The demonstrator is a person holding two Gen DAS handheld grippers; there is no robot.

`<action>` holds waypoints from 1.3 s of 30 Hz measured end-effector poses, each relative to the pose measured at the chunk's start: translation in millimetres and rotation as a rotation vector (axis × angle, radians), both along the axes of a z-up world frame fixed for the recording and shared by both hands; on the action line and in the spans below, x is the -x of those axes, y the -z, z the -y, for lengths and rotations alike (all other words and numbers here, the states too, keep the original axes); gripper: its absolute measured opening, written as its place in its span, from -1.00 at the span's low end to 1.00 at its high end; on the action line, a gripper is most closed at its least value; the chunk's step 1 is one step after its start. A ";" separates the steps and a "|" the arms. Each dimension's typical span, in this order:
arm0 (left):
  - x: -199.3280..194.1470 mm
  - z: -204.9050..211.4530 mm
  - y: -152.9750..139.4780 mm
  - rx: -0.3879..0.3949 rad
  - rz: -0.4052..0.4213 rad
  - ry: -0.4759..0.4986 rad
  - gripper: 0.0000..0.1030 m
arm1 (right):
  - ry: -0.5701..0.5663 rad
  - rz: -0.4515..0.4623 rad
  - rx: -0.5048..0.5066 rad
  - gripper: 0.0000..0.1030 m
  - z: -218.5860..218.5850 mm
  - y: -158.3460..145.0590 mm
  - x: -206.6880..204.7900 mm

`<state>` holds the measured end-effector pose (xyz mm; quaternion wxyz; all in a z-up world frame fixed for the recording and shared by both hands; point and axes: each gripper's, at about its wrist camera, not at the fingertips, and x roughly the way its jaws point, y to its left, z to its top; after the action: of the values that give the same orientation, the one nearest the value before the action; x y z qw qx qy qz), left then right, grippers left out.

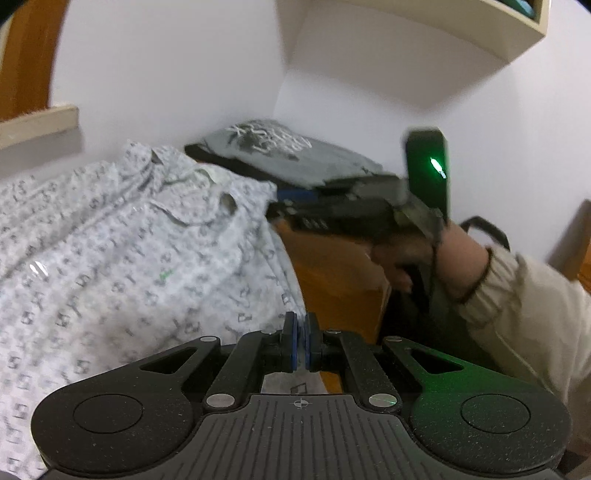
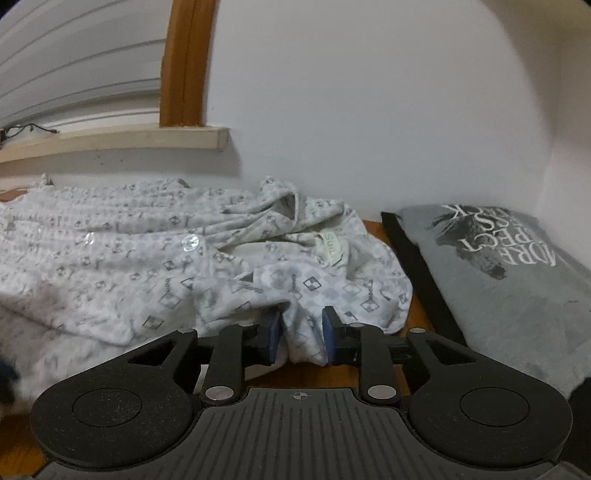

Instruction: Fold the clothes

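Observation:
A white shirt with a grey diamond print [image 1: 129, 240] lies crumpled over the wooden table [image 1: 332, 266]. My left gripper [image 1: 301, 332] is shut at the shirt's right edge, and a thin strip of the cloth shows between its blue pads. In the right wrist view the same shirt [image 2: 129, 258] spreads to the left, collar and label up. My right gripper [image 2: 301, 332] is shut on a bunched fold of it near the collar. The left wrist view shows that gripper [image 1: 280, 214], blurred, in a person's hand [image 1: 458, 258] at the shirt's far right corner.
A folded grey T-shirt with a dark print [image 2: 509, 280] lies on dark folded clothes against the corner wall, right of the shirt. Bare table [image 2: 417, 314] shows between them. A window sill [image 2: 110, 144] runs behind and a wall shelf [image 1: 443, 29] hangs above.

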<state>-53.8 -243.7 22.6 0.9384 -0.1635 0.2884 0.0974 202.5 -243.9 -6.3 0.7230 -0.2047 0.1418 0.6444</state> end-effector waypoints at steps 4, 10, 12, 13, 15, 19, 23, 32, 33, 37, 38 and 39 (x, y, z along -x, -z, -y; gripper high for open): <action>-6.1 1.9 4.9 -0.006 -0.012 0.000 -0.93 | 0.041 -0.028 -0.027 -0.75 -20.9 -16.3 -5.7; -4.2 1.1 12.6 0.025 -0.024 0.011 -0.92 | 0.139 -0.178 0.030 -0.70 -12.2 -8.1 -42.4; -1.9 -2.1 9.3 0.037 -0.011 -0.003 -0.90 | 0.175 -0.189 0.033 -0.66 -2.1 0.8 -54.2; -0.6 -3.5 6.2 0.034 -0.003 -0.010 -0.88 | 0.187 -0.195 0.026 -0.62 3.3 4.0 -57.8; 3.1 -6.1 -0.4 0.026 0.014 -0.026 -0.87 | 0.182 -0.240 0.027 -0.42 7.7 6.7 -63.3; 14.8 -16.5 -12.3 0.011 0.054 -0.073 -0.60 | 0.169 -0.337 0.051 0.00 2.0 10.9 -70.4; 19.9 -28.8 -8.9 -0.026 0.029 -0.114 -0.60 | 0.157 -0.487 0.059 -0.01 -11.2 12.0 -81.9; 35.8 -45.9 8.4 -0.027 0.016 -0.148 -0.60 | 0.203 -0.630 -0.078 -0.97 -29.2 -12.4 -99.8; 36.0 -45.8 8.9 -0.031 0.014 -0.148 -0.60 | 0.233 -0.633 -0.092 -0.97 -30.4 -13.0 -101.7; 36.4 -43.2 6.8 -0.056 0.011 -0.146 -0.59 | 0.246 -0.555 -0.032 -0.83 -32.4 -9.9 -96.1; 37.2 -42.5 4.6 -0.069 0.015 -0.151 -0.52 | 0.244 -0.542 -0.009 -0.80 -29.6 -8.0 -94.6; 37.8 -42.1 2.4 -0.084 0.020 -0.159 -0.33 | 0.235 -0.538 0.019 -0.66 -25.2 -5.4 -93.1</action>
<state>-91.6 -201.6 20.2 0.9366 -0.1474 0.2609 0.1817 295.6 -218.7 -0.9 0.7272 -0.0153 0.3573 0.5859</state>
